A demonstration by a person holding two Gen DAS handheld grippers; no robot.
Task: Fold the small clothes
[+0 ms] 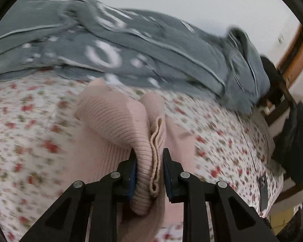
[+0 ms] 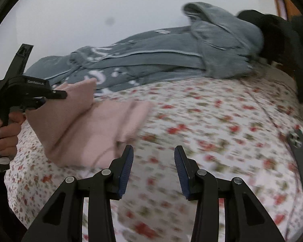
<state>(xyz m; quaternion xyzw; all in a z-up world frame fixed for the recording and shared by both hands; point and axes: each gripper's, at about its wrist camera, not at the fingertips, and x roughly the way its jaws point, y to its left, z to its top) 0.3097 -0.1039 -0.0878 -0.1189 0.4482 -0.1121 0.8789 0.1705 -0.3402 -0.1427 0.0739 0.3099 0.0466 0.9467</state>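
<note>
A pink ribbed knit garment lies partly on the floral bedsheet. My left gripper is shut on a bunched fold of its ribbed hem, which is lifted off the bed. In the right wrist view the same pink garment hangs in a slope from the left gripper, held by a person's hand at the left edge. My right gripper hovers over the bare sheet just right of the garment, jaws apart, nothing between them.
A grey patterned quilt is heaped along the far side of the bed against a white wall. A dark phone lies on the sheet at right. A wooden chair with dark clothing stands beyond the bed's right edge.
</note>
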